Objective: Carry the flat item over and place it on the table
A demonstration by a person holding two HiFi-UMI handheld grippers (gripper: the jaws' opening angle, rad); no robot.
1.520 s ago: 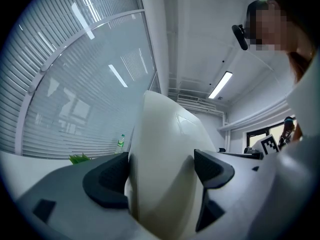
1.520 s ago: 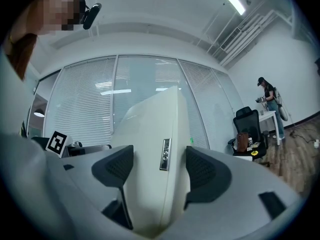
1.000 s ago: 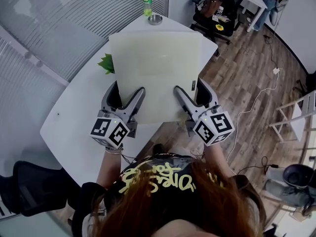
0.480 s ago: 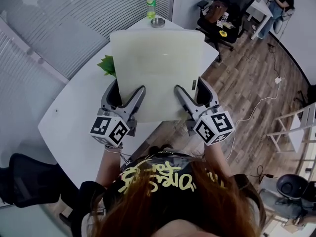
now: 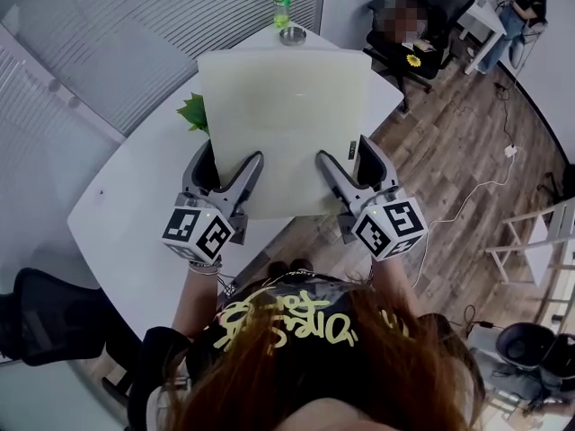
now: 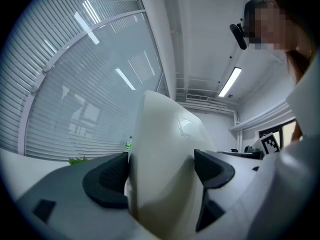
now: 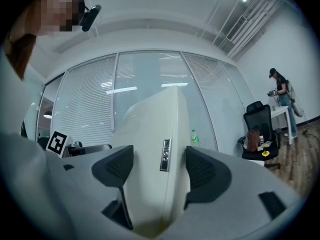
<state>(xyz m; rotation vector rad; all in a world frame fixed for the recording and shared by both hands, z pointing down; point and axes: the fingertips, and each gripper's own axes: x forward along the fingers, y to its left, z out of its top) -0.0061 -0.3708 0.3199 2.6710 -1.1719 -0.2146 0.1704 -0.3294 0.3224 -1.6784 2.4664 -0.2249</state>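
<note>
The left hand-held gripper (image 5: 226, 162) pinches the panel (image 5: 283, 106) at its 7 o'clock edge, the right hand-held gripper (image 5: 347, 156) at 5 o'clock. The panel is over the surface (image 5: 135, 214).

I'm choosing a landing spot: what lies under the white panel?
The white table, with green leaves poking out at the panel's left edge. Whatever else lies beneath is covered.

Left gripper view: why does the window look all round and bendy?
Left gripper view: the wide-angle lens bows the window blinds and darkens the corners. Right gripper view: same bending; the flat panel bulges. Head view: milder, it looks nearly square.
</note>
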